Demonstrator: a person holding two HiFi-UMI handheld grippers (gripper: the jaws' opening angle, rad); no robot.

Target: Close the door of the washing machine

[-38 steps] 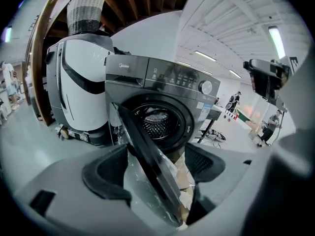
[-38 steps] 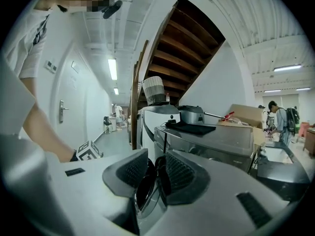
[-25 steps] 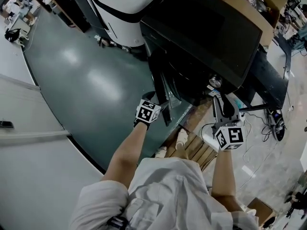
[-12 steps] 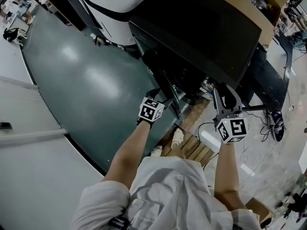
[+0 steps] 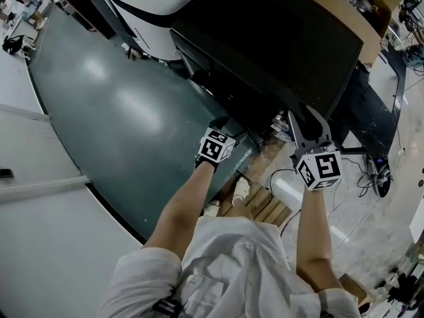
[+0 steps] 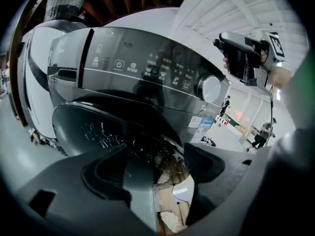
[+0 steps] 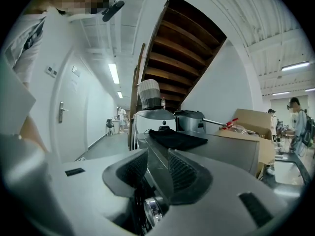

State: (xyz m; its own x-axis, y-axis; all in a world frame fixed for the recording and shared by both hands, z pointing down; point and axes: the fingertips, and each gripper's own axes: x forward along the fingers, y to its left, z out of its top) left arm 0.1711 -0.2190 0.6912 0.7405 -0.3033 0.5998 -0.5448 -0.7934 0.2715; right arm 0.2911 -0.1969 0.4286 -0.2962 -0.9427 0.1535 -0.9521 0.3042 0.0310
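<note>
Jaws, left gripper (image 6: 156, 154): gaping wide, door (image 6: 93, 127) rim passing between them.
Jaws, right gripper (image 7: 157, 156): gaping wide, gripping nothing, hovering over washer (image 7: 231, 151) top.
Door: hanging ajar, centre-left of left gripper view.

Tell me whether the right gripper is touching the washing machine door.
Apart. The left gripper view shows the right gripper up beside the control dial, well clear of the door, which sits lower down to the left.
</note>
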